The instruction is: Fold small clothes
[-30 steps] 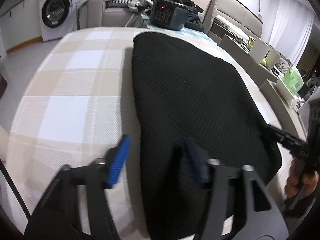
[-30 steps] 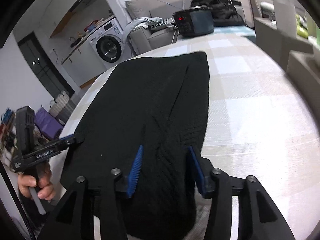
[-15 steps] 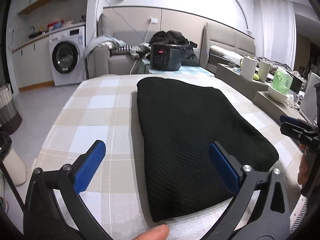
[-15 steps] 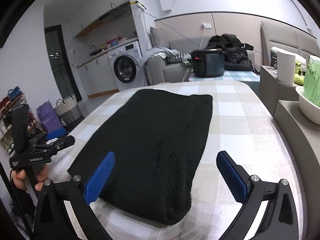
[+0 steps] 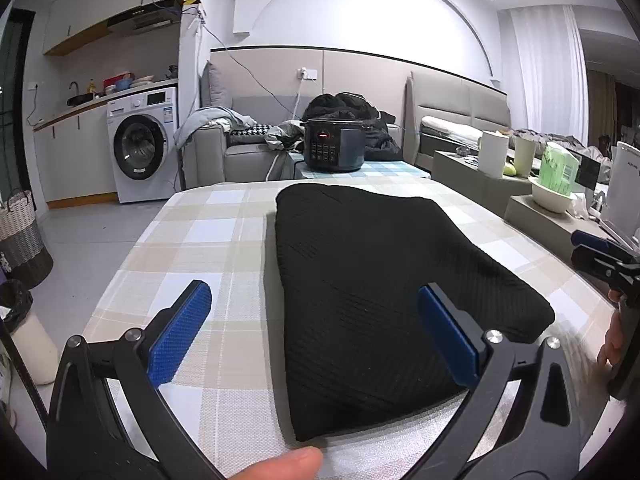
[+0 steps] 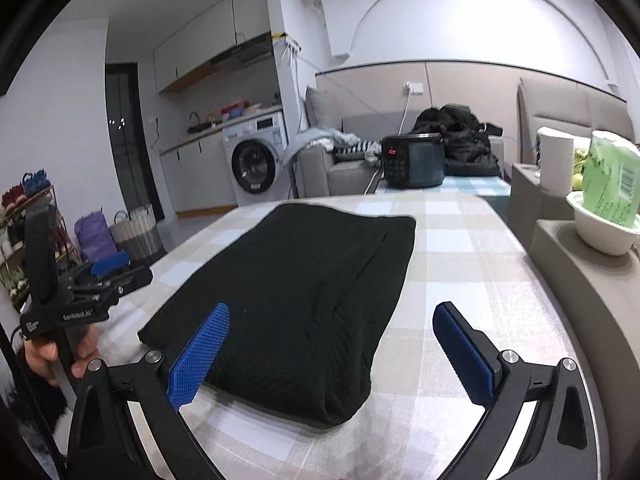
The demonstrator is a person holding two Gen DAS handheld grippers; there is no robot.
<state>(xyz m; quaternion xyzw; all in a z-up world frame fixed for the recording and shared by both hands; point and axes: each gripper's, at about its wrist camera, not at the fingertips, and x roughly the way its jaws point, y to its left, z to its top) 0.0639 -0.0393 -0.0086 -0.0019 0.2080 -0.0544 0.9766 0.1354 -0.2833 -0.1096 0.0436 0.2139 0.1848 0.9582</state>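
Note:
A black knit garment [image 5: 380, 280] lies folded flat on the checked tablecloth [image 5: 208, 240]; it also shows in the right wrist view [image 6: 304, 288]. My left gripper [image 5: 316, 332] is open and empty, raised above the garment's near left edge. My right gripper [image 6: 332, 348] is open and empty, raised above the garment's near right corner. Each gripper shows at the edge of the other's view: the right one [image 5: 600, 252] and the left one [image 6: 104, 272].
A black rice cooker [image 5: 334, 150] stands on a side table beyond the far end. A washing machine [image 5: 140, 152] and a sofa with clothes stand behind. A low ledge [image 6: 580, 264] at the right carries a white bowl [image 6: 600, 228] and cups. Baskets [image 6: 132, 232] stand on the floor.
Both grippers let go of the garment's near end, opened wide and pulled up and back. The garment stays folded on the table.

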